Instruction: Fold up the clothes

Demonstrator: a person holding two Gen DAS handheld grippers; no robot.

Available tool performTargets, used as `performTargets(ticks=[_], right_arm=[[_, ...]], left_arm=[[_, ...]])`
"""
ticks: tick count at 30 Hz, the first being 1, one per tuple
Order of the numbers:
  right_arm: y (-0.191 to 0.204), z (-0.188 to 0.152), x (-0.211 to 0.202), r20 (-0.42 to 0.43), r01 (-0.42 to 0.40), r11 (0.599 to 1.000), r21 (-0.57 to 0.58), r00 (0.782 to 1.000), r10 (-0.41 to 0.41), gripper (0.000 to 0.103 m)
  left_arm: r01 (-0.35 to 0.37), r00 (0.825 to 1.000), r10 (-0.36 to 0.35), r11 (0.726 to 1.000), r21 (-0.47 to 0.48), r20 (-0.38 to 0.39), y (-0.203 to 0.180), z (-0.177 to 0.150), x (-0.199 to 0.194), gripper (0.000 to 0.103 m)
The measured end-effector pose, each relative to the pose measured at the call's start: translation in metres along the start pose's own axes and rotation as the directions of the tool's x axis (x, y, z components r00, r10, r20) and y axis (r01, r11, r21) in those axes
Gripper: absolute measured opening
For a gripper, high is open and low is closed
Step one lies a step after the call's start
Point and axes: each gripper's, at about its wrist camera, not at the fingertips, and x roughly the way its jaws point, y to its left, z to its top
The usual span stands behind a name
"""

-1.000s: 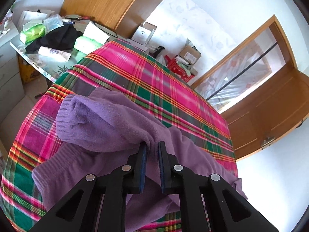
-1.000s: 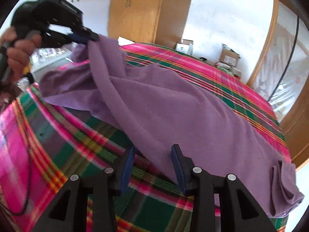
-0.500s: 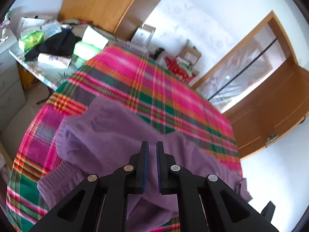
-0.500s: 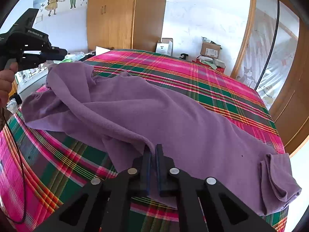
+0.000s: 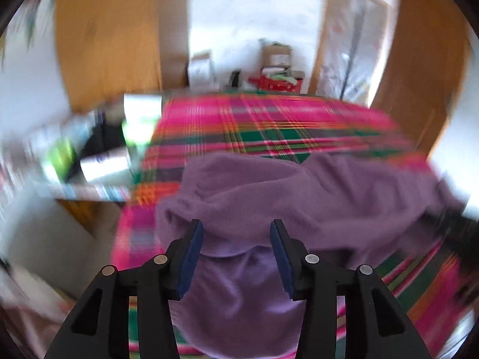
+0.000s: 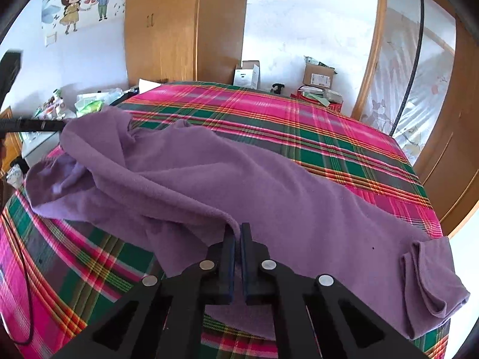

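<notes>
Purple garment [image 6: 269,185] is pinched in the right gripper [image 6: 237,239]; the left gripper's [image 5: 236,239] jaws are opening over it.

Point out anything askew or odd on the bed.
The purple garment lies rumpled, unfolded, aslant across the plaid bedspread, one sleeve doubled over at the near right edge. The right hand-held gripper pinches a raised ridge.

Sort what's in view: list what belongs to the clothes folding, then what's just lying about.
Belongs to the job:
purple garment
plaid bedspread it lies on
right tongs, shut on a fold of the garment
left tongs, opening above the garment

Just lying about:
cardboard boxes by the wall
red crate
clutter on the side table
wardrobe
</notes>
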Motion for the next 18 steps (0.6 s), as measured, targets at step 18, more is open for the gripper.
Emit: performTargets(ticks=[18], right_arm=[[-0.013,0.032,-0.015,0.069,0.026,0.999,0.021,0.997,-0.028,0.003]], left_arm=[[-0.028,1.000,0.022,0.939,0.342,0.020,-0.048,0.003,0.025,0.040]])
